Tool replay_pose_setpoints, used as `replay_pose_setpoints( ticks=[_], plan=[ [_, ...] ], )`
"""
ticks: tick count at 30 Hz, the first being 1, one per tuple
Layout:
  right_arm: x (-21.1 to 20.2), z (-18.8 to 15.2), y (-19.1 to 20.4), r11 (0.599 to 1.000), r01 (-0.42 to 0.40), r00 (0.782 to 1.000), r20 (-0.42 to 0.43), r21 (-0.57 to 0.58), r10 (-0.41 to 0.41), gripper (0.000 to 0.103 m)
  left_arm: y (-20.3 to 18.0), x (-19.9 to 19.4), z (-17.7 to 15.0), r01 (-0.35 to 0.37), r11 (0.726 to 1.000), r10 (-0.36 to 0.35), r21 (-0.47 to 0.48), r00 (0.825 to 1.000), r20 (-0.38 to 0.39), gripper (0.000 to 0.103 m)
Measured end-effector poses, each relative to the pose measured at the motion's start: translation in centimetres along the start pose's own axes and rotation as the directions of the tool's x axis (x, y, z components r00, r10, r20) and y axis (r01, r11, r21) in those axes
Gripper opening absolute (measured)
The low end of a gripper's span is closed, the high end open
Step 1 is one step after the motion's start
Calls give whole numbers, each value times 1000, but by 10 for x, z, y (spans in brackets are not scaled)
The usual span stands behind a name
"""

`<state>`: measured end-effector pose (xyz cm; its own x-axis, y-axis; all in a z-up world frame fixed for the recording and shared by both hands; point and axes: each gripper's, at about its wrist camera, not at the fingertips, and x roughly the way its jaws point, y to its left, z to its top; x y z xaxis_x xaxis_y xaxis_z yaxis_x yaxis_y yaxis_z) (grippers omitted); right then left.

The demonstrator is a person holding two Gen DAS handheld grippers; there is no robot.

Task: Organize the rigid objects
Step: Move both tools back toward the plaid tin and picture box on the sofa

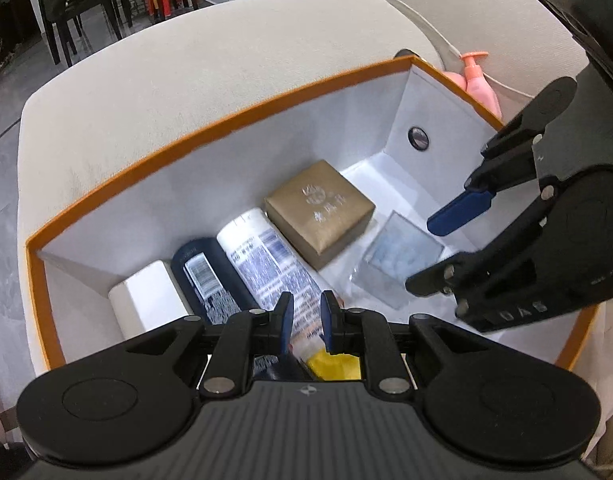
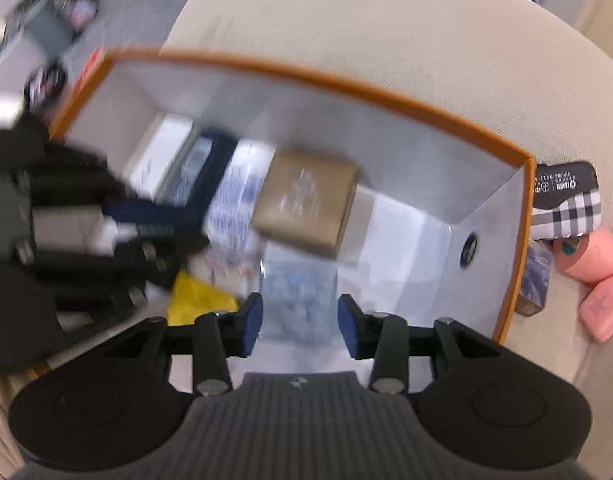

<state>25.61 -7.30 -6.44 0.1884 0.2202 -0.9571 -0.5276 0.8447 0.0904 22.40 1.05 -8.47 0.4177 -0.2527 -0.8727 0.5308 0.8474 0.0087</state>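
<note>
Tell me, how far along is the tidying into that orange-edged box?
Done: a brown box, a white tube, a dark tube, a white box and a clear case lie inside the orange-rimmed box. In hand: nothing visibly gripped. Left: pink bottles and a checked pack outside.

Both views are evenly and brightly lit by soft, diffuse light with no hard-edged shadows. In the left wrist view the white floor of the box point(image 1: 370, 178) shows a glare patch toward 1 o'clock, and a soft shadow lies under the brown carton point(image 1: 320, 212). Focus is sharp at centre; the carton's printing is slightly smeared. Fisheye distortion bends the box rim point(image 1: 178, 142) into an arc, strongest toward the edges. The right wrist view is heavily motion-blurred: the brown carton point(image 2: 304, 204) and everything at 9 to 11 o'clock is streaked. Corners are vignetted black.
</note>
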Motion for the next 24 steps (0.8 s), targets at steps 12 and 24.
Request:
replay_pose_setpoints(
  ticks=[12,24],
  plan=[
    [3,-9,6,999,0,1000,13,-38,0,30,0,-8,-6,-14,999,15,-49,1000,16,19],
    [-30,-23,14,1000,-12,988,152,-22,15,30,-19,-39,3,12,1000,-10,-12,995,103,19]
  ],
)
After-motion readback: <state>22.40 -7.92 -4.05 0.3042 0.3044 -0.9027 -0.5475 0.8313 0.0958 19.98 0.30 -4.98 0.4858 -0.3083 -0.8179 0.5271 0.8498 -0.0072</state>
